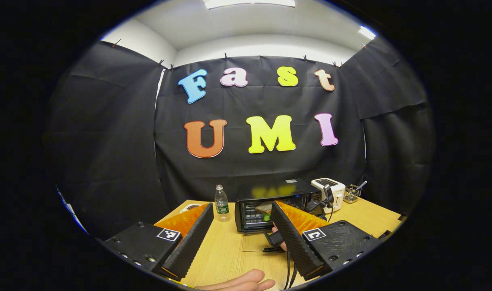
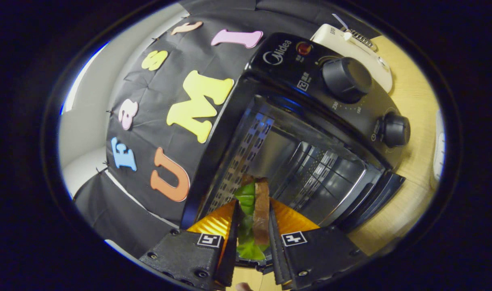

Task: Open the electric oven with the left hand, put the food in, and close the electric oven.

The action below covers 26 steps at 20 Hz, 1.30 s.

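The black electric oven (image 1: pixel 288 192) stands at the back of the wooden table with its glass door (image 1: pixel 254 241) folded down flat. In the right gripper view I look straight into the oven cavity (image 2: pixel 306 161), and the door (image 2: pixel 375 198) hangs open at the lower right. My right gripper (image 2: pixel 254 204) is shut on a sandwich (image 2: pixel 262 202) of brown bread and green lettuce, held at the oven mouth. That sandwich (image 1: pixel 265 211) shows at the opening in the left gripper view. My left gripper (image 1: pixel 241 208) hangs open well back from the oven, holding nothing.
A clear water bottle (image 1: pixel 221 202) stands left of the oven, with a dish (image 1: pixel 189 207) farther left. A white toaster (image 1: pixel 330 190) and a wire basket (image 1: pixel 351 194) sit to the right. Two knobs (image 2: pixel 346 79) are on the oven's panel. A hand (image 1: pixel 241 283) rests at the near edge.
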Motion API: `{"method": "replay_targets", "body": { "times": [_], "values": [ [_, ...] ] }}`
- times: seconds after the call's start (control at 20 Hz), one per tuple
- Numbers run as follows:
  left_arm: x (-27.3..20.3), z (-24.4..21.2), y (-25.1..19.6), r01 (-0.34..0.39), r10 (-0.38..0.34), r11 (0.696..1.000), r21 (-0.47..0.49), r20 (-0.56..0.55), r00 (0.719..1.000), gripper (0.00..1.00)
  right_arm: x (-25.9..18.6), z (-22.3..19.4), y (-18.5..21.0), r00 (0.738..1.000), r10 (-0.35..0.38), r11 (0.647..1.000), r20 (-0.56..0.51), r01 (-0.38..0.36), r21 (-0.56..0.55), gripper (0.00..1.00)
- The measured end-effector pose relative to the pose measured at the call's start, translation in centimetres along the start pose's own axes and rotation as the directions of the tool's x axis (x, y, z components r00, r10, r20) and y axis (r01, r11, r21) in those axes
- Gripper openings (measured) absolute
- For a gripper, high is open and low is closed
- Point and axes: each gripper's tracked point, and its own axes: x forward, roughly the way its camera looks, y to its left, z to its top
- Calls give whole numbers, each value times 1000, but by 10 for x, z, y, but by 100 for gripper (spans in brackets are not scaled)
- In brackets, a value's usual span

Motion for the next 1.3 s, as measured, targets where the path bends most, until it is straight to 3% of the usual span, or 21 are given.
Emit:
{"method": "replay_targets", "body": {
  "times": [0.1, 0.15, 0.2, 0.3, 0.35, 0.4, 0.45, 0.5, 0.55, 0.65, 0.75, 0.8, 0.85, 0.9, 0.95, 1.0, 1.05, 1.1, 1.15, 1.3],
  "values": [
    [1, -3, -2, 14, -15, 999, -36, -8, 1000, 95, 4, -4, -10, 1000, -26, 1000, 1, 26, -9, 41],
    [2, -4, -2, 24, -24, 998, -50, -9, 1000, 94, 4, -4, -10, 1000, -24, 1000, 7, 24, -4, 34],
    [3, -6, -1, 26, -27, 998, -62, -13, 1000, 94, 4, -7, -11, 1000, -28, 1000, 10, 28, -3, 43],
    [7, -9, -5, 50, -51, 996, -69, -24, 998, 94, 4, -9, -16, 999, -40, 999, 18, 41, -19, 45],
    [9, -10, -7, 59, -61, 996, -69, -29, 998, 94, 4, -9, -20, 998, -52, 998, 21, 52, -32, 36],
    [10, -12, -8, 63, -65, 996, -67, -36, 997, 93, 3, -9, -22, 998, -54, 998, 22, 55, -42, 47],
    [10, -12, -9, 65, -68, 996, -62, -38, 997, 93, 2, -9, -23, 998, -55, 997, 22, 56, -49, 49],
    [10, -12, -9, 67, -69, 996, -56, -40, 997, 94, 2, -8, -21, 998, -50, 997, 28, 52, -60, 36],
    [10, -14, -11, 70, -72, 996, -52, -41, 997, 94, 4, -10, -22, 998, -61, 993, 20, 63, -95, 53],
    [9, -16, -19, 93, -95, 994, -58, -42, 995, 94, 0, -18, -15, 998, -59, 979, 11, 60, -197, 53],
    [9, -21, -22, 100, -103, 993, -69, -51, 993, 93, 2, -20, -10, 997, -74, 955, 5, 73, -286, 65],
    [10, -23, -22, 100, -104, 992, -72, -57, 993, 93, 0, -20, -8, 997, -81, 944, -4, 75, -322, 81],
    [10, -24, -21, 97, -102, 992, -75, -63, 993, 94, 2, -21, -7, 996, -86, 933, -17, 74, -352, 72],
    [11, -26, -21, 95, -101, 992, -79, -70, 992, 94, -1, -24, -8, 995, -95, 922, -31, 76, -380, 86],
    [10, -27, -23, 105, -112, 990, -89, -74, 991, 94, 0, -25, -8, 994, -104, 912, -38, 81, -402, 73],
    [7, -28, -26, 117, -125, 988, -103, -76, 989, 94, -1, -27, -6, 993, -109, 903, -43, 81, -422, 88],
    [6, -26, -27, 123, -132, 986, -113, -72, 989, 93, -1, -30, -5, 991, -120, 888, -62, 80, -452, 77],
    [4, -25, -27, 127, -136, 985, -118, -66, 989, 94, 0, -32, -5, 989, -129, 874, -71, 80, -480, 79],
    [3, -24, -26, 126, -134, 985, -119, -62, 989, 94, 0, -31, -5, 987, -138, 856, -78, 80, -511, 96],
    [2, -29, -28, 136, -146, 982, -130, -72, 987, 93, 0, -32, -10, 978, -182, 791, -107, 81, -606, 99]
  ]
}}
